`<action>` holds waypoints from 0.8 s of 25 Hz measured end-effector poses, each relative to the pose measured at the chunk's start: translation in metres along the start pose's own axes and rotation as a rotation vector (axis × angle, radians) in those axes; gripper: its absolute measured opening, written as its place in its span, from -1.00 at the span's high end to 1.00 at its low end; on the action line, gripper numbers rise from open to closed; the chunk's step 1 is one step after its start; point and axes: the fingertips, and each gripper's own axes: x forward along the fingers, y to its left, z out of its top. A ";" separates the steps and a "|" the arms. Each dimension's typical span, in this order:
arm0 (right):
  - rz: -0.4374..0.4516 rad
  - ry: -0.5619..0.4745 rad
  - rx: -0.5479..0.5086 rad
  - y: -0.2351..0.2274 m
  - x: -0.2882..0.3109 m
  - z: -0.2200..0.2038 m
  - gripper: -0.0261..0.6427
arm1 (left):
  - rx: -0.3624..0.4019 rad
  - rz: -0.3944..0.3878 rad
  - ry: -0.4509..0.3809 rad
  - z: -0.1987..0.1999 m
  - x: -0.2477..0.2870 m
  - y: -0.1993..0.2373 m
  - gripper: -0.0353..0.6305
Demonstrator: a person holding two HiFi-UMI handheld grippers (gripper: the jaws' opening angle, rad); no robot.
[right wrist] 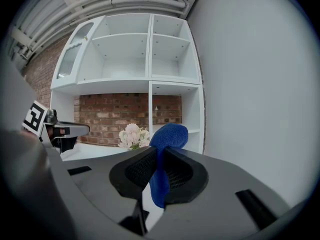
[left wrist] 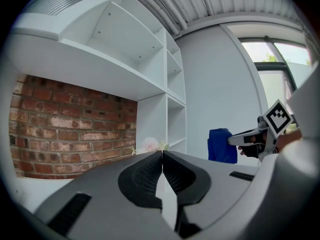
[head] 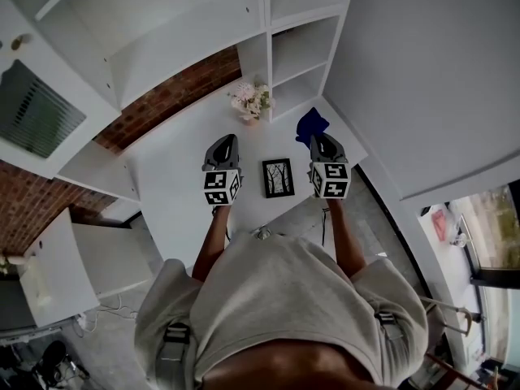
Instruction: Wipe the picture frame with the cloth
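One person's grey shirt [head: 276, 299] is seen nearest, and two tools are held out over the white surface [head: 175, 185]. The left tool [head: 229, 140] is closed, with its jaws pressed together; the right tool [head: 318, 140] is clamped on one blue cloth [head: 312, 123]. One picture frame [head: 278, 177] is laid flat between them, near the front edge. One bunch of flowers [head: 250, 100] is placed at the back; its pot is hard to make out. Bare surface is left on the left side.
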 end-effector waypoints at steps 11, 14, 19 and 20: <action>0.007 0.012 -0.011 0.005 0.002 -0.002 0.74 | -0.001 0.001 -0.001 0.001 0.002 0.003 0.84; 0.007 0.012 -0.010 0.004 0.003 -0.003 0.74 | -0.001 0.000 -0.002 0.001 0.003 0.002 0.84; 0.003 0.018 -0.008 0.001 0.005 -0.006 0.74 | 0.001 -0.004 0.001 0.000 0.007 0.001 0.84; 0.001 0.020 -0.006 0.000 0.005 -0.007 0.74 | 0.001 -0.005 0.002 0.000 0.007 0.000 0.84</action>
